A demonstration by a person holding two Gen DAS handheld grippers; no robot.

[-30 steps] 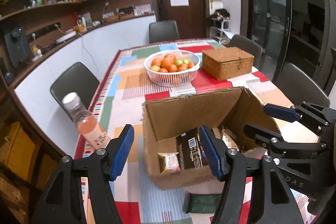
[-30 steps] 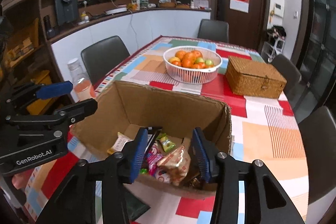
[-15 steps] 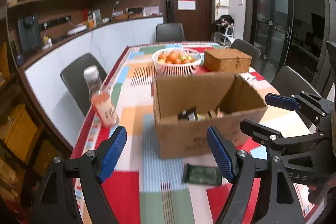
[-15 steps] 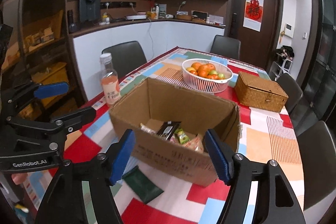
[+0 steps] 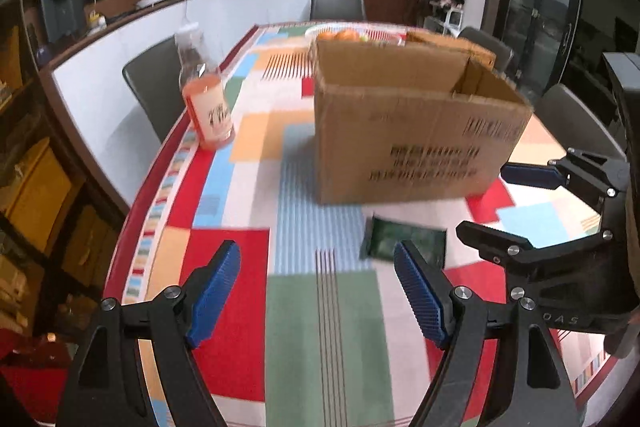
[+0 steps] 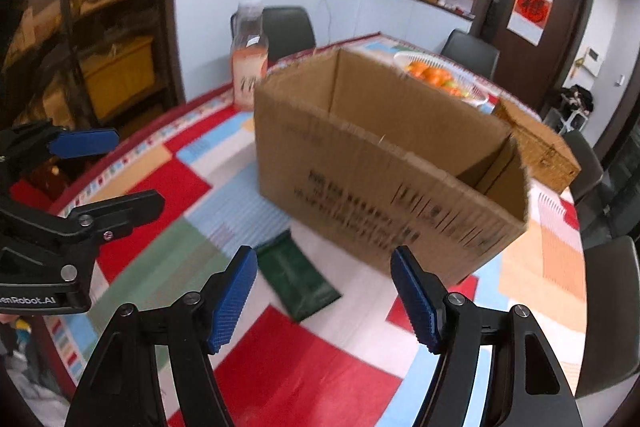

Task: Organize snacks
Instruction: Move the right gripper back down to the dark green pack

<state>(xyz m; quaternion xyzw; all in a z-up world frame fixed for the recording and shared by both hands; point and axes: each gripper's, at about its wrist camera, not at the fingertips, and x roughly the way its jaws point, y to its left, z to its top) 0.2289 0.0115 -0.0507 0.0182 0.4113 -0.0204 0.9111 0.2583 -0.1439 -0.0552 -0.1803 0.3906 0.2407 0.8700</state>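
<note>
An open cardboard box (image 5: 408, 131) stands on the patchwork tablecloth; it also shows in the right wrist view (image 6: 384, 163). Its contents are hidden from both views. A dark green snack packet (image 5: 404, 237) lies flat on the cloth just in front of the box, also seen in the right wrist view (image 6: 298, 281). My left gripper (image 5: 318, 293) is open and empty, low over the cloth, the packet just beyond its right finger. My right gripper (image 6: 324, 295) is open and empty, with the packet between and slightly beyond its fingers.
A bottle of orange drink (image 5: 206, 99) stands near the table's left edge, left of the box. A white basket of oranges (image 6: 440, 77) and a wicker box (image 6: 538, 149) sit behind the cardboard box. Dark chairs ring the table.
Both grippers have pulled back from over the box and dropped low toward the table's front. The box contents have gone out of sight, and the green packet now lies near the fingers.
</note>
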